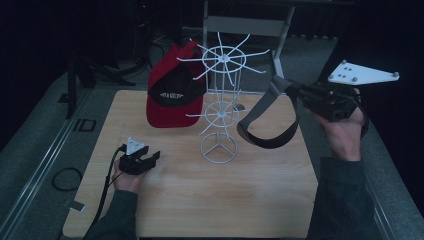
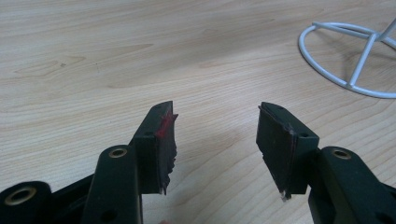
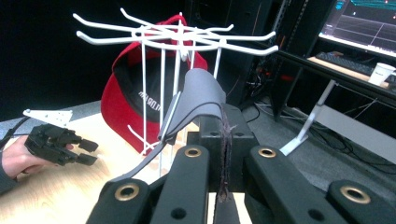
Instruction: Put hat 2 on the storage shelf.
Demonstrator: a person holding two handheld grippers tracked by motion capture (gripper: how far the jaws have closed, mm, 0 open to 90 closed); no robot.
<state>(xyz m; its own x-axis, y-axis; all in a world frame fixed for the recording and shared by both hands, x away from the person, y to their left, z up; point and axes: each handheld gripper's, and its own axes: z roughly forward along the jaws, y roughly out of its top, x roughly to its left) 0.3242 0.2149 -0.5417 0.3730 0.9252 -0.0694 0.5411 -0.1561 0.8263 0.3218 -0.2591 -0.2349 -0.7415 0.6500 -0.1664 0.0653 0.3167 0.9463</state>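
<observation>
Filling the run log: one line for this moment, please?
right gripper: shut on grey visor, raised beside white rack | left gripper: open, empty, low over table | red cap: hanging on rack

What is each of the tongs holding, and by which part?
The right tongs are shut on the rim of a grey visor, which hangs below them. The left tongs are open and hold nothing.

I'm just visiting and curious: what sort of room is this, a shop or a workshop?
Probably a lab or test workshop, not a shop. A lone white wire rack stands on a wooden table in a dark room, with a computer screen on a desk behind.
</observation>
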